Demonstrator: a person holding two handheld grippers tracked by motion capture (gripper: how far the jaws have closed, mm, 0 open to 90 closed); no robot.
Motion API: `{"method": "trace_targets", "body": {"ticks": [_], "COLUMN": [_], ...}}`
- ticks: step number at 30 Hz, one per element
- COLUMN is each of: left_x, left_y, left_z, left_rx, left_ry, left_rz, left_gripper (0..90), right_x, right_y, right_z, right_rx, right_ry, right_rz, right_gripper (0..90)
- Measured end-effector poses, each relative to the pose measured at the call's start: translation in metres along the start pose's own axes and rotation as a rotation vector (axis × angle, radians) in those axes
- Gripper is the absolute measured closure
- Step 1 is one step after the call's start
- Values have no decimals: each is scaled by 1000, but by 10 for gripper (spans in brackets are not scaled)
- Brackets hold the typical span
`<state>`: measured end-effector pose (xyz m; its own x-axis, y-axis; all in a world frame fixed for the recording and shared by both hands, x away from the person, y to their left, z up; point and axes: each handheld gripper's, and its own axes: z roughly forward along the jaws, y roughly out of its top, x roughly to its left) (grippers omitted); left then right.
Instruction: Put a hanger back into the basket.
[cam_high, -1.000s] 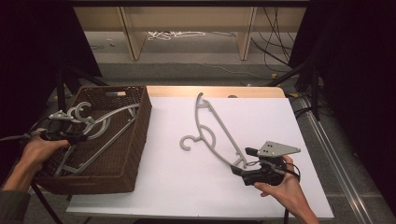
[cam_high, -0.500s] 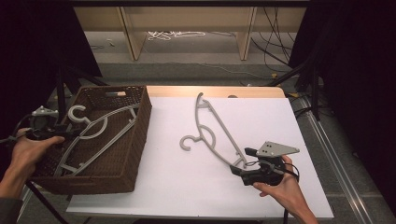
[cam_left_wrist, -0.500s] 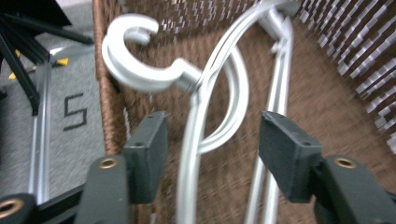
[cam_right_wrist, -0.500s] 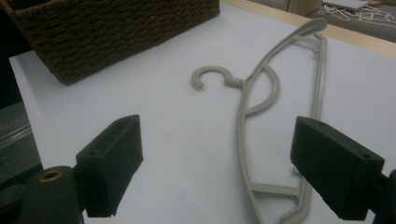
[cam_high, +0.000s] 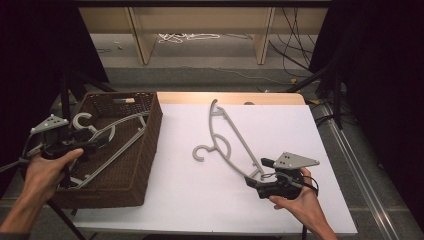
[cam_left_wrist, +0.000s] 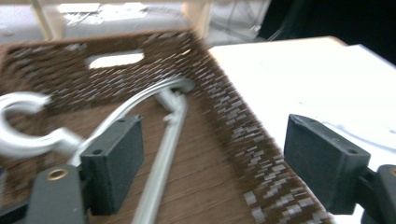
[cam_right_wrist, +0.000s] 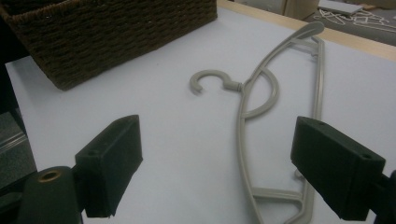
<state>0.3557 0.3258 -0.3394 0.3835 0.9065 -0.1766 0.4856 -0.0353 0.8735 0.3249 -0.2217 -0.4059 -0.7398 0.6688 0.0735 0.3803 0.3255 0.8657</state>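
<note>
A grey plastic hanger (cam_high: 214, 148) lies flat on the white table (cam_high: 200, 205), its hook pointing left. My right gripper (cam_high: 257, 172) sits at the hanger's near end, open, with that end (cam_right_wrist: 239, 87) between and ahead of its wide-apart jaws (cam_right_wrist: 215, 168). A second grey hanger (cam_high: 117, 123) lies inside the brown wicker basket (cam_high: 150, 145) at the left. My left gripper (cam_high: 92, 141) hovers over the basket's left side, open (cam_left_wrist: 212, 163). Its left pad (cam_left_wrist: 112, 163) is close to that hanger's bar (cam_left_wrist: 163, 154) and hook (cam_left_wrist: 28, 140), gripping nothing.
The basket wall (cam_left_wrist: 224, 107) stands between my left gripper and the white table. Beyond the far table edge are wooden shelf legs (cam_high: 142, 42) and loose cables (cam_high: 190, 37) on the floor. Dark stands flank both sides.
My left gripper drew back to the left off the hanger in the basket, then came in again over the basket's left side. The right gripper and the table hanger have stayed put.
</note>
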Motion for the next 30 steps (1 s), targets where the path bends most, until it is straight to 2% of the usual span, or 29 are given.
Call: {"method": "trace_targets", "body": {"ticks": [5,7,11,14,16,19,20,23,24,27,30], "left_x": [-34,-45,-64,-77,-87,-96,-100,-111,-114,-121,-125], "left_y": [-1,-3,-9,-12,-16,-20,-21,-27,-29,-36,-45], "left_z": [-2,0,5,7,9,13,13,19,21,28,33], "left_rx": [-76,-89,-112,-135,-151,-166,-161,-163,-157,-152,-165], "left_ry": [-66,-103,-141,-147,-158,-179,-180,-187,-195,-218,-228], "left_rz": [16,17,34,68,72,72,79,135,143,147,157], "left_gripper": [172,172,171,171,171,172,172,172,172,172,172], "right_x": [0,0,-1,-2,-2,-4,-4,-5,-5,-5,-6], "right_y": [-1,-1,-1,-2,-2,-4,-5,-5,-6,-6,-6], "right_z": [3,2,3,4,4,7,7,10,10,9,8], "right_rx": [-17,-8,-18,-37,-32,-36,-28,-38,-36,-21,-32], "right_ry": [6,5,0,0,1,12,1,9,10,16,12], "right_rz": [4,4,4,4,5,12,9,13,12,28,31], "right_gripper": [174,174,174,174,174,171,172,172,172,171,172]}}
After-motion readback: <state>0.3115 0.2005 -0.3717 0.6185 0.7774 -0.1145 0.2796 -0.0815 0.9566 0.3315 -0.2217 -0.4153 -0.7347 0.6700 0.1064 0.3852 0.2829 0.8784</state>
